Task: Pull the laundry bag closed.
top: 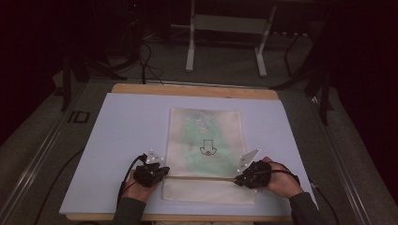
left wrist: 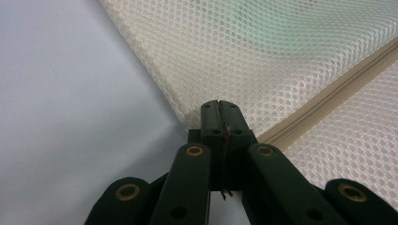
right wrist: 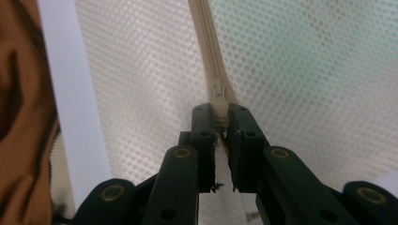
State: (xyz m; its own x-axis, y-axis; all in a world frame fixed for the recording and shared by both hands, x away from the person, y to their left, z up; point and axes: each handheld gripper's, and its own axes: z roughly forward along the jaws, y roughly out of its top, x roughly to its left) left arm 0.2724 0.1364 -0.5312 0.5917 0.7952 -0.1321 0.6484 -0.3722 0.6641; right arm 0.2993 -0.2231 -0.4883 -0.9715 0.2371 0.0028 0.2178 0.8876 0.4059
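A cream mesh bag (top: 205,150), woven in a fine honeycomb net, lies flat on the pale blue sheet (top: 126,136) that covers the wooden table (top: 192,90). It is a tall rectangle whose long axis runs away from the person, with something pale green showing faintly through the net and a small black arrow-like mark near the middle. A beige zipper (top: 202,178) crosses it from side to side near the person's end (a narrow band of mesh lies below it). The left gripper (top: 162,172) is closed on the bag's edge at the zipper's left end, its jaws pressed together. The right gripper (top: 238,180) is clamped on the zipper's pull tab (right wrist: 218,104) at the right end.
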